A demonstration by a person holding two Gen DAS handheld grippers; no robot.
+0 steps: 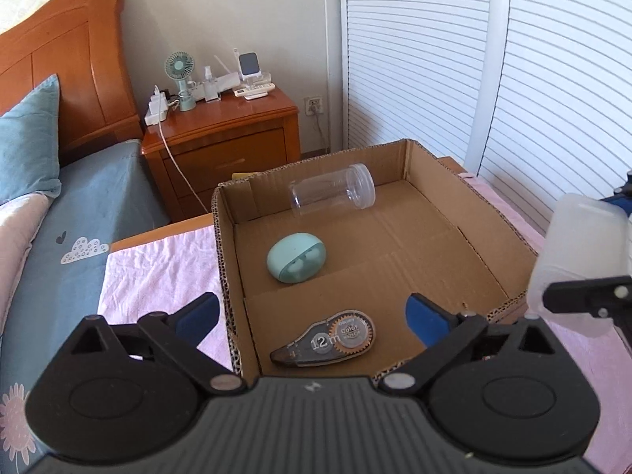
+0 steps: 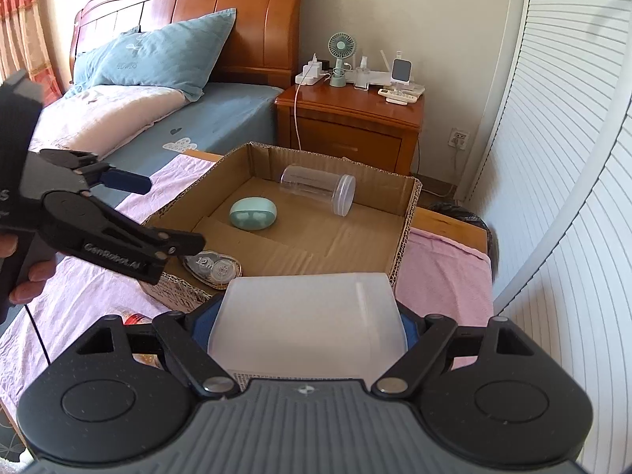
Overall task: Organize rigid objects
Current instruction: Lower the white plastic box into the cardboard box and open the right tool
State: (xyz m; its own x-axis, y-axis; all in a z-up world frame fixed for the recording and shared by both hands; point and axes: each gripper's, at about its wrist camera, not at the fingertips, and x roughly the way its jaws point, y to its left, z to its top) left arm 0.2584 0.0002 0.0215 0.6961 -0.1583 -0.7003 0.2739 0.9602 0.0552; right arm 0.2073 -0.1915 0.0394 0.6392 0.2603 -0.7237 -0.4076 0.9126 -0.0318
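One cardboard box (image 1: 434,213) on pink cloth (image 1: 158,268), open top. Three items inside, counted: one clear plastic jar (image 1: 331,189) lying on its side near far wall; one mint oval case (image 1: 296,252) mid-floor, apart from jar; one correction tape dispenser (image 1: 328,341) flat by near wall. One translucent white container (image 2: 308,324), fourth item, outside box, at near edge. Two grippers. Left gripper (image 1: 312,312) spread wide, nothing between pads, above tape dispenser. Right gripper (image 2: 308,328) clamped on white container, blue pads pressing both sides. One nightstand (image 1: 221,134) behind, cluttered. One blue pillow (image 2: 158,59) on bed.
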